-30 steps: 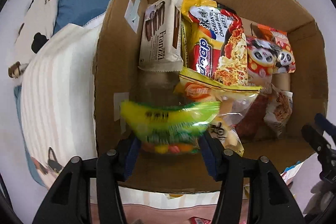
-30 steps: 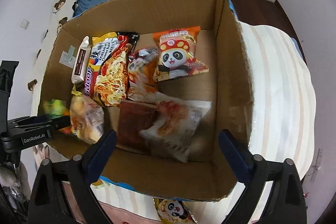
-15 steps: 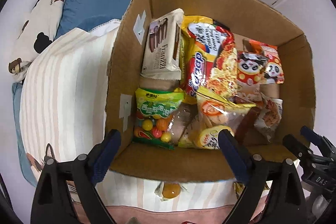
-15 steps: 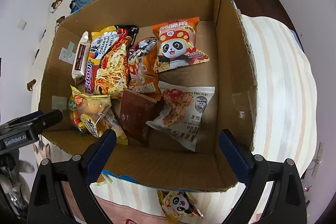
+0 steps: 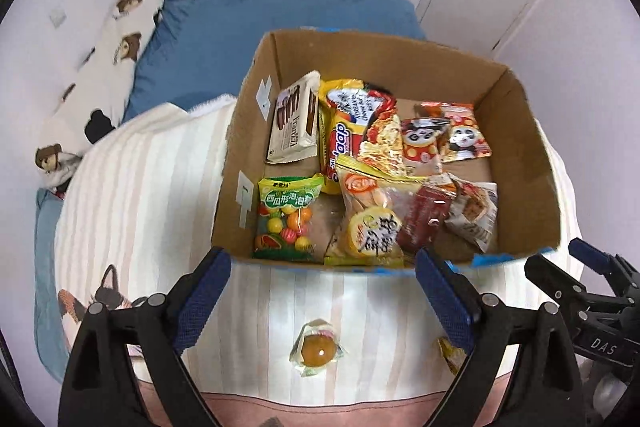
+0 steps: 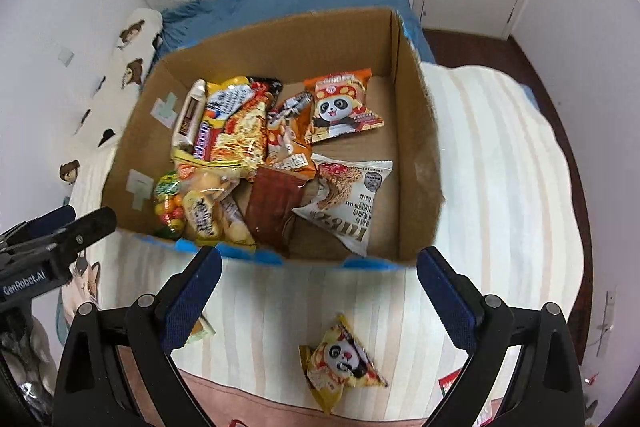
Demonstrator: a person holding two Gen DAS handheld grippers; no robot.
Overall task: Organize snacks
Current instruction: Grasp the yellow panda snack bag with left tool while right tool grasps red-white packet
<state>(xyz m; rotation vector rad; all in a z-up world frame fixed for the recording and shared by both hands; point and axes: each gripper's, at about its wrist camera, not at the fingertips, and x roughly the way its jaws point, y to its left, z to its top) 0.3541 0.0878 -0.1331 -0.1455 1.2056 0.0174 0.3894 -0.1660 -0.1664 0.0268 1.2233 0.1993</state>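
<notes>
Lying now in the cardboard box's (image 5: 516,163) near-left corner, the green candy bag (image 5: 289,217), let go a second ago. Left gripper (image 5: 322,293) wide open and empty, back above the striped blanket (image 5: 140,195); right gripper (image 6: 318,301) likewise. Still loose outside: a jelly cup (image 5: 317,349), a panda packet (image 6: 340,367). Beyond, blue bedding (image 5: 248,23), white walls.
</notes>
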